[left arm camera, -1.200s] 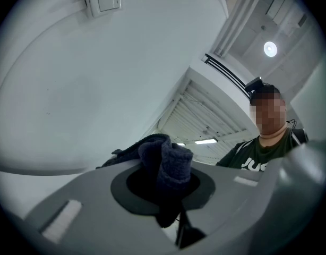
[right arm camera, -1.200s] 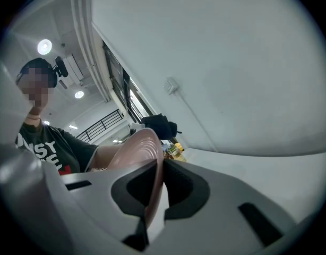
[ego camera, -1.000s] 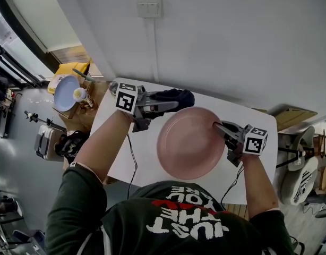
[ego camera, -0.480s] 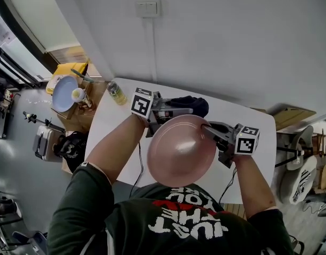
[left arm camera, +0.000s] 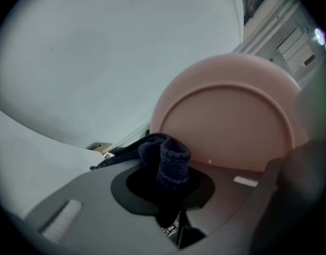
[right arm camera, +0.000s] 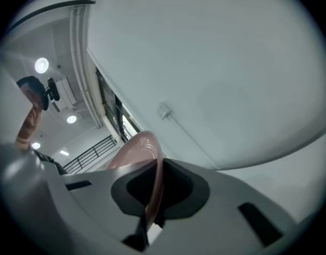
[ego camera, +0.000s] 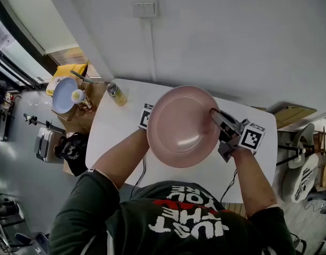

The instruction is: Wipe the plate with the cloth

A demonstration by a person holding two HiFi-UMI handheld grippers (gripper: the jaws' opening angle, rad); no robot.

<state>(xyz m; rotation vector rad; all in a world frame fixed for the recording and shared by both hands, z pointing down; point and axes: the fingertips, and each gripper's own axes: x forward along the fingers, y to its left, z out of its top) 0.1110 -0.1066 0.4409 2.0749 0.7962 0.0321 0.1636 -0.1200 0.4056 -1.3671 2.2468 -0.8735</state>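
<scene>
The pink plate (ego camera: 183, 125) is lifted off the white table (ego camera: 112, 122) and tilted up toward my head camera. My right gripper (ego camera: 215, 116) is shut on its right rim; in the right gripper view the plate edge (right arm camera: 152, 179) runs between the jaws. My left gripper (ego camera: 147, 116) is mostly hidden behind the plate, only its marker cube showing. In the left gripper view it is shut on the dark blue cloth (left arm camera: 165, 161), which sits just below the plate's underside (left arm camera: 232, 126). Whether cloth and plate touch is unclear.
A small yellow-green bottle (ego camera: 116, 94) stands on the table's far left part. Beyond the left edge, a box holds a blue bowl (ego camera: 63, 94) and yellow items. A wall with a switch (ego camera: 144, 7) rises behind the table. Chairs (ego camera: 306, 174) stand at the right.
The plate has risen from the table and tipped up toward the camera. The left gripper with the cloth moved in behind it and is now covered by it.
</scene>
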